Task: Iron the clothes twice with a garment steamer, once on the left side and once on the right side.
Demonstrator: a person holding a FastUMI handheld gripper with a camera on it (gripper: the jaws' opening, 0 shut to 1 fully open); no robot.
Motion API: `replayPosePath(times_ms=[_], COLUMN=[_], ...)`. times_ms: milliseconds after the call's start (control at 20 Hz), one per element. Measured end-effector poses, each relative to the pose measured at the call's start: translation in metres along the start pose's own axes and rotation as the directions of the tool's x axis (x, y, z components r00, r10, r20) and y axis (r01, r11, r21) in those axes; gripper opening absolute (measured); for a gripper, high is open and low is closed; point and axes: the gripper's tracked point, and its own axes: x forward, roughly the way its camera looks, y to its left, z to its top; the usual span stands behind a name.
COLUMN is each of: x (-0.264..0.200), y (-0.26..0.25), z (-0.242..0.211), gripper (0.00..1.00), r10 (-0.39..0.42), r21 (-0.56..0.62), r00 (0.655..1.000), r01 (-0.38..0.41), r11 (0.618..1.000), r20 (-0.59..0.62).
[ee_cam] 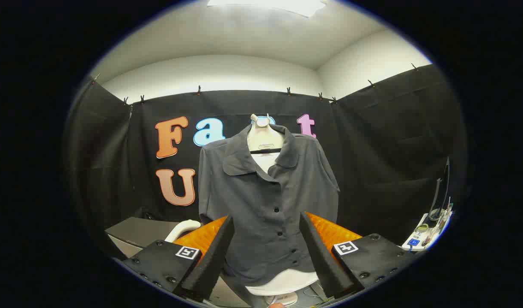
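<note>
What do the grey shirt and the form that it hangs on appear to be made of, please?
The grey shirt, beyond the open gripper, looks like a thin woven cloth with a matt finish: it drapes in soft folds and shows no sheen. Its buttons look like dark glossy plastic. The dress form at the collar seems smooth, pale and rigid, perhaps plastic or covered foam; which one is unclear.

Gripper [265, 226] fingers spread wide apart, nothing between them, aimed at a dark grey button-up shirt [265, 192] hung on a pale mannequin torso [265, 139] just beyond. A white curved handle [182, 229] shows beside the left finger, against a grey surface [137, 233]. Cluttered white items [424, 235] sit off right.
</note>
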Motion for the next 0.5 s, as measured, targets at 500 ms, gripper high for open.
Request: replayPosePath(times_ms=[500], x=[0.004], y=[0.023], z=[-0.004], gripper=[0.98], r10=[0.018], r21=[-0.019], r00=[0.999], r01=[-0.019], r11=[1.000], r20=[-0.029])
